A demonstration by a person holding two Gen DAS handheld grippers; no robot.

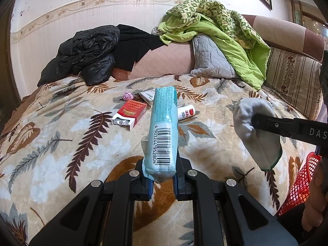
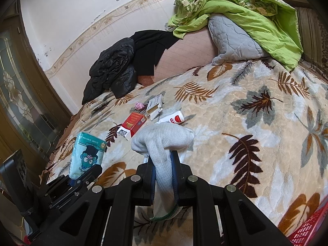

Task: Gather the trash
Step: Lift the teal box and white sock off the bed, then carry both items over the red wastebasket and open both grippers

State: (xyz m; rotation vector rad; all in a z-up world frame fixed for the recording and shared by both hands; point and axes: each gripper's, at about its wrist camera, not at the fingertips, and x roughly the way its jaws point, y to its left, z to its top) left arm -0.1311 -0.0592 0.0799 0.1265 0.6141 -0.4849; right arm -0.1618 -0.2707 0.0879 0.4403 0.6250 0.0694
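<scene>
Leaf-patterned blanket (image 1: 61, 123) covers a bed against a pale wall; on it lies a red cigarette pack (image 1: 131, 112), open at its near end, taken as the landmark for everything else; just beyond the pack sits a small pink crumpled wad (image 1: 128, 96); beyond and to its right lies a white box (image 1: 148, 96), and to its right a small white bottle with a red label (image 1: 186, 112); far behind the pack a black jacket (image 1: 86, 55) is heaped by the wall, and far behind to the right a green quilt (image 1: 215, 26) drapes over a grey pillow (image 1: 211, 58); nearer than the pack, the left gripper (image 1: 162, 176) is clamped on a pale blue tissue packet (image 1: 164, 131), held above the blanket; to the pack's right and nearer, the right gripper (image 2: 163, 174) is clenched on a grey sock (image 2: 162, 141), its cuff hanging below the fingers; a red mesh basket (image 1: 301, 184) stands far right of the pack at the bed's edge
</scene>
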